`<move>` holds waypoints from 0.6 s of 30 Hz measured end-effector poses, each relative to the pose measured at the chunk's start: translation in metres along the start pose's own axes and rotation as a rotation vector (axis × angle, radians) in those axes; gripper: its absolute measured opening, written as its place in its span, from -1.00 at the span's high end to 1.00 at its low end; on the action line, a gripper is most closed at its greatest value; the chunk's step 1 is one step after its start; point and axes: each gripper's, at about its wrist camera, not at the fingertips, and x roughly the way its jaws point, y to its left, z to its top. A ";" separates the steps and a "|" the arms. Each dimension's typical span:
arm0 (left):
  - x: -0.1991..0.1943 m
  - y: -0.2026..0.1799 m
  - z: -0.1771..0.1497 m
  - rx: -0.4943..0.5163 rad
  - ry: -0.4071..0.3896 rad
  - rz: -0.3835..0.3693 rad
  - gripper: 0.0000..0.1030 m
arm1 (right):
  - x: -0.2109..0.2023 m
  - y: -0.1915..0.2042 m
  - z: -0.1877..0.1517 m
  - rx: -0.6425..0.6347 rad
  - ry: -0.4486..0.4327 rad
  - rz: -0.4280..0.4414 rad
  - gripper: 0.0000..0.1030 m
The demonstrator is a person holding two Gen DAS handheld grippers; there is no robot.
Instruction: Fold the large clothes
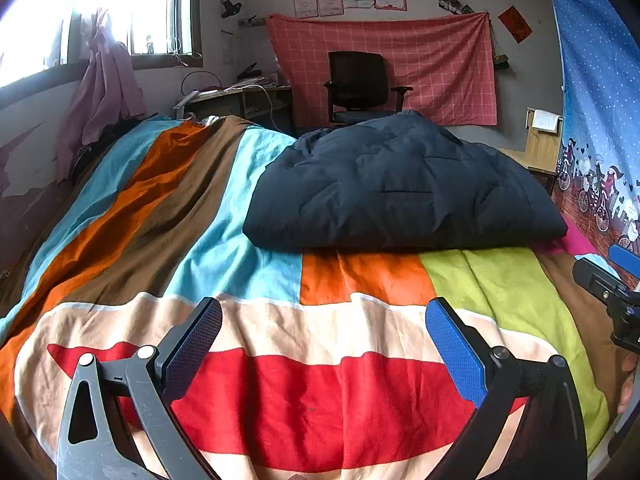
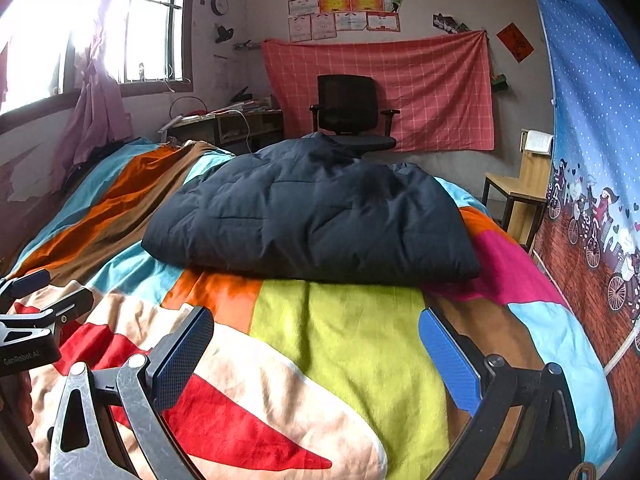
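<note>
In the left wrist view, the left gripper [image 1: 324, 344] is held low over the striped bedspread [image 1: 248, 328], its blue pads spread wide with nothing between them. The dark quilted garment [image 1: 400, 188] is seen ahead on the bed, well apart from the fingers, already doubled into a puffy bundle whose folded edge faces the camera. At the right edge part of the other gripper is caught, with a few fingertips of a hand below it. An office chair [image 1: 358, 84] stands beyond the bed against a pink checked cloth [image 1: 440, 64].

In the right wrist view, the right gripper [image 2: 316, 350] is likewise spread and empty above the green patch of the bedspread [image 2: 352, 352]. The same dark quilted garment [image 2: 312, 216] lies ahead, untouched, slightly left of centre.

The step in hand is judged to be a pause between folds — or the close of the folding. If another fold is wanted, both grippers must be carried forward to the near edge and each closed on a corner.
</note>
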 end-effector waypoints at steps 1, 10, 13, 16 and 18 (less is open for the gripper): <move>0.000 0.000 0.000 0.000 0.000 -0.001 -0.94 | 0.000 0.000 0.000 0.000 -0.001 0.001 -1.00; -0.001 -0.003 0.000 0.000 0.000 0.002 -0.94 | 0.000 0.000 0.000 0.001 0.000 0.000 -1.00; -0.001 -0.001 0.000 0.004 -0.005 -0.003 -0.94 | 0.000 0.000 0.000 0.001 0.000 0.000 -1.00; -0.001 -0.002 0.000 0.004 -0.005 -0.003 -0.94 | 0.000 0.000 0.000 0.001 0.000 0.001 -1.00; -0.001 -0.002 0.000 0.004 -0.004 -0.003 -0.94 | 0.000 0.000 0.000 0.001 0.000 0.000 -1.00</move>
